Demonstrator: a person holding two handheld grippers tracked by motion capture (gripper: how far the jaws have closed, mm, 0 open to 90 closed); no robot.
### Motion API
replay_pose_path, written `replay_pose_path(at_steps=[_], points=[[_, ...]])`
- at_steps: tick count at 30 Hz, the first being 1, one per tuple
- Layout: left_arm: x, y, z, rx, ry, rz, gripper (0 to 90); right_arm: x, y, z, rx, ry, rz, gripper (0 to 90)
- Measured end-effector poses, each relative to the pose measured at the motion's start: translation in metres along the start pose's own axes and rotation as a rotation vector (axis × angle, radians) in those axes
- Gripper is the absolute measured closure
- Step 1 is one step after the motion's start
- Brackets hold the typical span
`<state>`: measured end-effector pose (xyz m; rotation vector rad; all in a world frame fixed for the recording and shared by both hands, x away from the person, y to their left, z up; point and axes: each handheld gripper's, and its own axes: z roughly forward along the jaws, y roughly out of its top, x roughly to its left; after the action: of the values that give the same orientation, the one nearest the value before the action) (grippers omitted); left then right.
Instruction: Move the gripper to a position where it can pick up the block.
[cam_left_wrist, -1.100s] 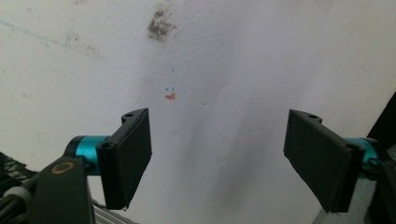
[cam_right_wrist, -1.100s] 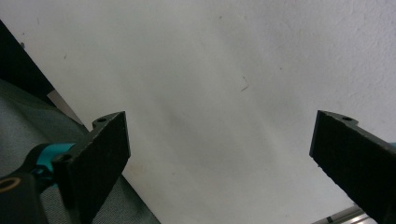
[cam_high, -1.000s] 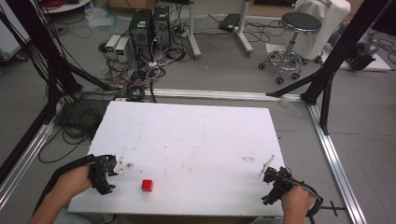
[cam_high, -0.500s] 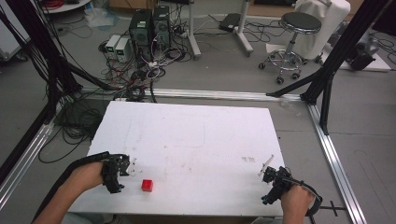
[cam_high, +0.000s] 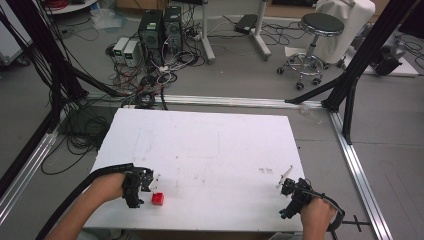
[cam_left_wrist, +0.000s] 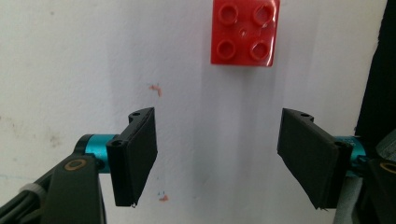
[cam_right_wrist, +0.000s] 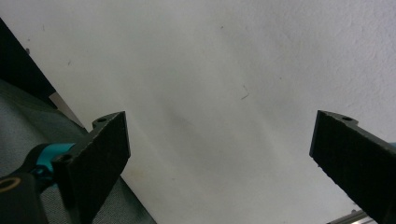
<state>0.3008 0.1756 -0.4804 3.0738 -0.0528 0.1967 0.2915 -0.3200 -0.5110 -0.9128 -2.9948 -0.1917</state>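
Note:
A small red brick (cam_high: 158, 199) with four studs lies on the white table (cam_high: 210, 150) near its front left edge. My left gripper (cam_high: 143, 186) hovers just left of it, open. In the left gripper view the red brick (cam_left_wrist: 243, 31) lies ahead of the two black jaws, slightly right of the gap's middle, and my left gripper (cam_left_wrist: 217, 158) holds nothing. My right gripper (cam_high: 289, 189) rests at the table's front right corner, open and empty. In the right gripper view my right gripper (cam_right_wrist: 219, 158) looks down on bare white tabletop with its jaws wide apart.
Black frame posts (cam_high: 350, 75) and aluminium rails (cam_high: 360, 170) surround the table. Behind it stand computer towers (cam_high: 160, 25), tangled cables (cam_high: 145, 85) and a stool (cam_high: 315, 40). Grey floor (cam_right_wrist: 28, 112) shows past the table's edge in the right gripper view.
My left gripper has moved right along the front edge toward the red brick, ending close beside it. The right gripper has stayed put.

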Motion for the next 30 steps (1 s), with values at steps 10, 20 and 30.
replay_pose_path(at_steps=[10,20,30], points=[[-0.002,0.02,0.005,-0.007,-0.024,0.059,29.8,0.0,0.0,0.0,-0.002,-0.001,-0.002,4.2],[-0.006,0.035,0.017,0.01,-0.048,0.091,29.8,0.0,0.003,0.001,0.001,0.003,-0.004,4.2],[-0.005,0.042,0.031,0.029,-0.081,0.104,29.8,0.0,0.002,0.002,0.0,0.006,-0.007,4.2]])
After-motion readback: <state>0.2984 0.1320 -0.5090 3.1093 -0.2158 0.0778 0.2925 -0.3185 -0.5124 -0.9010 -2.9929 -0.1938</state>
